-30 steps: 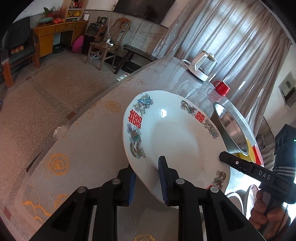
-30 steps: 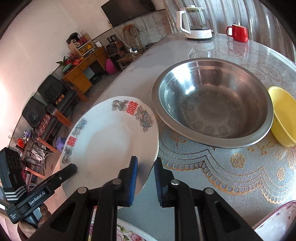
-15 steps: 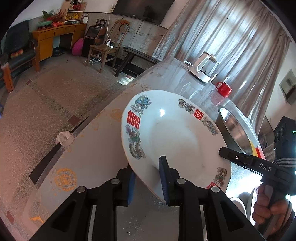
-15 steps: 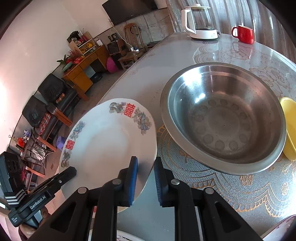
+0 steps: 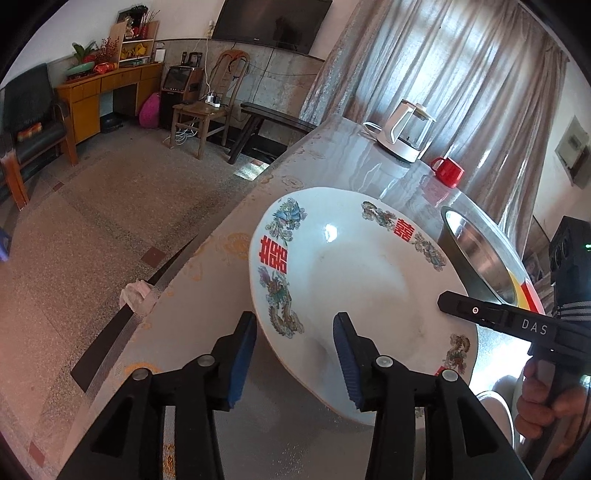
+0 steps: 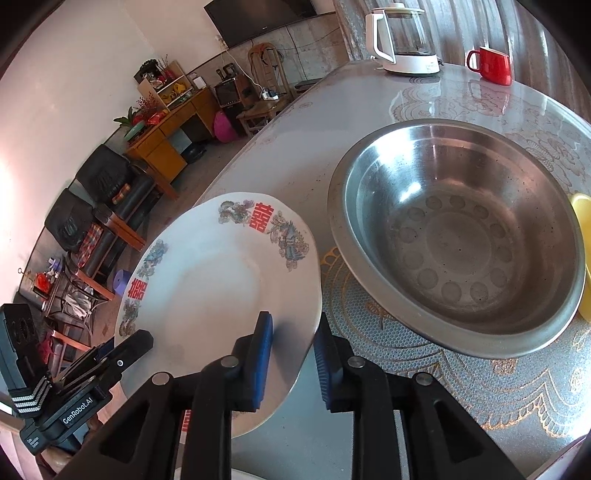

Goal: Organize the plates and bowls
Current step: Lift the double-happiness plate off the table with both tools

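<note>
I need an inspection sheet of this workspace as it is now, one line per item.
Surface: round table under a glossy patterned cover.
Job's things: white plate with red characters, tilted off the table; steel bowl upright and empty; yellow bowl beside it, partly out of frame.
Clutter: kettle and red mug at the far edge.
Grippers: left gripper open, its fingers apart on either side of the plate rim; right gripper appears clamped on the opposite rim.
Cables: wires under the wooden chair, none on the table.
Surroundings: television, curtains, wooden desk, a cloth on the floor.
</note>
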`<state>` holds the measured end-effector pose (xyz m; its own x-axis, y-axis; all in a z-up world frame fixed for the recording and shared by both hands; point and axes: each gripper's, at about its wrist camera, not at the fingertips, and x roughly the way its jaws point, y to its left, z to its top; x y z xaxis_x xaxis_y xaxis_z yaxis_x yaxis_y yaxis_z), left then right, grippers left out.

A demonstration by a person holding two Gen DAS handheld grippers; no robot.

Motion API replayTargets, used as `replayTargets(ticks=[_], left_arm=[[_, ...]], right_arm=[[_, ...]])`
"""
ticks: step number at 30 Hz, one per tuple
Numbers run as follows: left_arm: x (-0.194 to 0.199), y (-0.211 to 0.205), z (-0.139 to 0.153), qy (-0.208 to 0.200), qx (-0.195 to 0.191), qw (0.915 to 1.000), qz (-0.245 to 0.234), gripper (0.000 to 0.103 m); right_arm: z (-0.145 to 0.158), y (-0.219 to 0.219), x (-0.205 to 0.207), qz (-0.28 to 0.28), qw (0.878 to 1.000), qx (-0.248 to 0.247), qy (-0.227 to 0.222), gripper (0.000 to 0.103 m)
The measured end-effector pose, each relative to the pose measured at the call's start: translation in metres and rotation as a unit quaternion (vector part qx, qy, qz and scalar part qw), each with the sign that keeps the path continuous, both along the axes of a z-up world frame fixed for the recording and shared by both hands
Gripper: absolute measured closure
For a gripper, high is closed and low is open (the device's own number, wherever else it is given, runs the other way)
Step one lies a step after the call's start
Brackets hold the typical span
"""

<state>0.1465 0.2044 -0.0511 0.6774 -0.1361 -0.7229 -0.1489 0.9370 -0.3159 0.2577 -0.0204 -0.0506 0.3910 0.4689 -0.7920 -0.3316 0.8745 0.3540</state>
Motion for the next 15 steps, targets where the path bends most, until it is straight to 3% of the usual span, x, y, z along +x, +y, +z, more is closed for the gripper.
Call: replayTargets(ticks=[6,9,15], left_arm=[[0.006,0.005,0.000,-0.014,-0.002,0.9999,0.006,0.053],[0.012,0.007,-0.002,-0.007,-0.017,0.9998,0.004,0.046],[0.021,0.007,-0.002,0.006,-0.006,0.9999,0.008,0.051]], right_arm=[[-0.003,0.004,0.002,0.004,1.000,0.002,0.009,0.079],[-0.008,0.005,0.003,0.004,1.000,0.007,0.014,0.079],[-0.008,0.009,0.004,0.011,1.000,0.002,0.018,0.076]])
